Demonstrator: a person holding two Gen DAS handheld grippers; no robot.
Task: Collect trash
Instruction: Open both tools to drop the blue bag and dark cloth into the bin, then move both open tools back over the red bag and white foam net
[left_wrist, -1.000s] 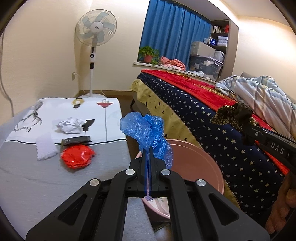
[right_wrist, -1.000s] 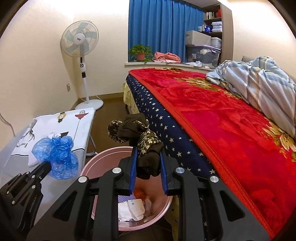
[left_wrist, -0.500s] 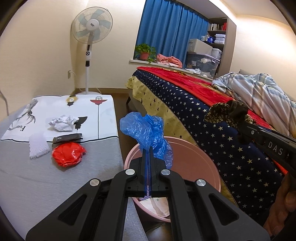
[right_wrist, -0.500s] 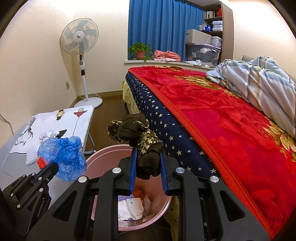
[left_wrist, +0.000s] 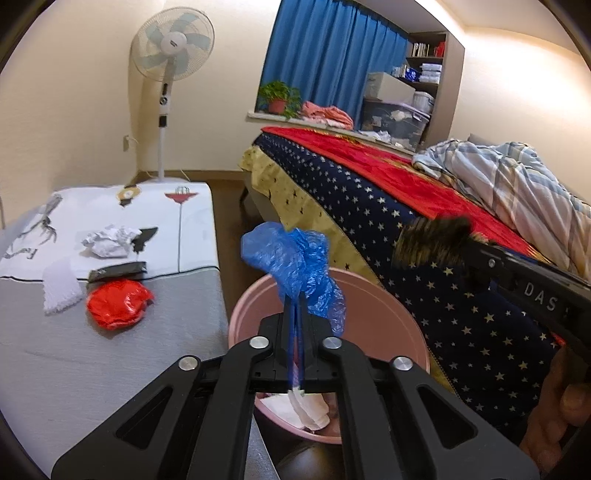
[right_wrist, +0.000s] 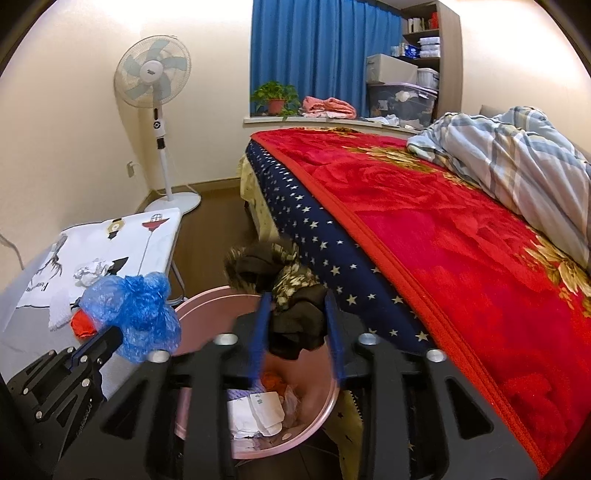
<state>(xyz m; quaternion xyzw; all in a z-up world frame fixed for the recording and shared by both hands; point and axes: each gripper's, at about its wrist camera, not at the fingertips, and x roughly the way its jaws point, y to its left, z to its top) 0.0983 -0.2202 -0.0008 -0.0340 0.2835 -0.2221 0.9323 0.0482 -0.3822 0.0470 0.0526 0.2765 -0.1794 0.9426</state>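
Beside the bed (right_wrist: 424, 206), the pink bin (left_wrist: 369, 291) sits under both grippers. The right gripper (right_wrist: 297, 325) has spread since half a second ago, its dark cloth (right_wrist: 295, 317) now loose between the fingers. The left gripper (left_wrist: 294, 347) stays clamped on the blue bag (left_wrist: 291, 262).

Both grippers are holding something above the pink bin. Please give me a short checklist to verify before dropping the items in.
1. Left gripper shut on blue plastic bag: ok.
2. Bag above pink bin opening: ok.
3. Right gripper jaws apart, dark cloth between them: grip cannot tell.
4. Cloth above bin: ok.
5. Bin has room over the white waste: ok.
6. Table trash left, red bag, crumpled paper: not ok.
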